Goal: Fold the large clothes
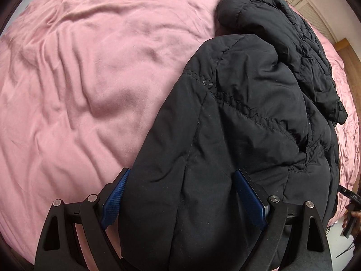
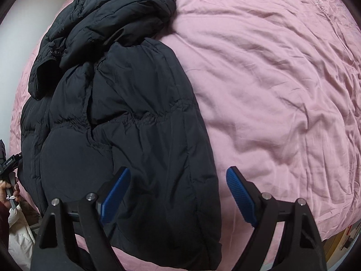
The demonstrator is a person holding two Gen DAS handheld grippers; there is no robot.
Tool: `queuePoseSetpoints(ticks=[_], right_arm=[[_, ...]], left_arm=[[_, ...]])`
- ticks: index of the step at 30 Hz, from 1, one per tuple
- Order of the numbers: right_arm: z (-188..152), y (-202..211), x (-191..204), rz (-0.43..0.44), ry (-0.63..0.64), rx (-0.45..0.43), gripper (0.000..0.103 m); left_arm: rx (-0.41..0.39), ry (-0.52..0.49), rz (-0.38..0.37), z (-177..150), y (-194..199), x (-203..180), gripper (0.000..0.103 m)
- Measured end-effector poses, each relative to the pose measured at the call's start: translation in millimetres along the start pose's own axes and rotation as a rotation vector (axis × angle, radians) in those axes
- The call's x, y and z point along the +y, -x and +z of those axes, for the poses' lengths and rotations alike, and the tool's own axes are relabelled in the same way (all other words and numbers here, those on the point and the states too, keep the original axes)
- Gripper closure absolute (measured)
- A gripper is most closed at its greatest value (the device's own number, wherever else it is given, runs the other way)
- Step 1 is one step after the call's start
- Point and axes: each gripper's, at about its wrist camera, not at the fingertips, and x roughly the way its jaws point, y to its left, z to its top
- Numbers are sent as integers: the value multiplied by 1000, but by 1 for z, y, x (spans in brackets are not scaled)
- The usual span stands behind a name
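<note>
Two hand-held grippers are working one black puffer jacket (image 1: 237, 122) lying on a bed. The left hand-held gripper (image 1: 181, 194) is standing released, its fingers straddling the hem directly ahead, likely positioning for a fold. The right hand-held gripper (image 2: 178, 194) is hanging released over the hem's corner. A wrinkled pink bedsheet (image 2: 282, 90) is spreading beyond; a white wall (image 2: 20, 29) is showing farther off.

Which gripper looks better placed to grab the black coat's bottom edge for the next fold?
Probably left: the left gripper has the black coat bulging between its open fingers. The right gripper straddles only the coat's edge.
</note>
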Motion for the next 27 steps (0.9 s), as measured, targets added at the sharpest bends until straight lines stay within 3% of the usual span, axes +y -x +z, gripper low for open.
queuePoseSetpoints(ticks=[9,23,26,27], right_arm=[[-16,-31,3,92,4,68,14],[-48,-43,-1,197,-26,149,14],[-48,-44,-5,221,-38,160,21],[-50,-43,-6,231,-44,161,29]], left_arm=[[27,43,-70,-14,-12,13,13],[64,104,-216,-74,-24,5,17],[65,133,-240,-78,-20,2,26],[66,141,-248,-80,-19,5,32]])
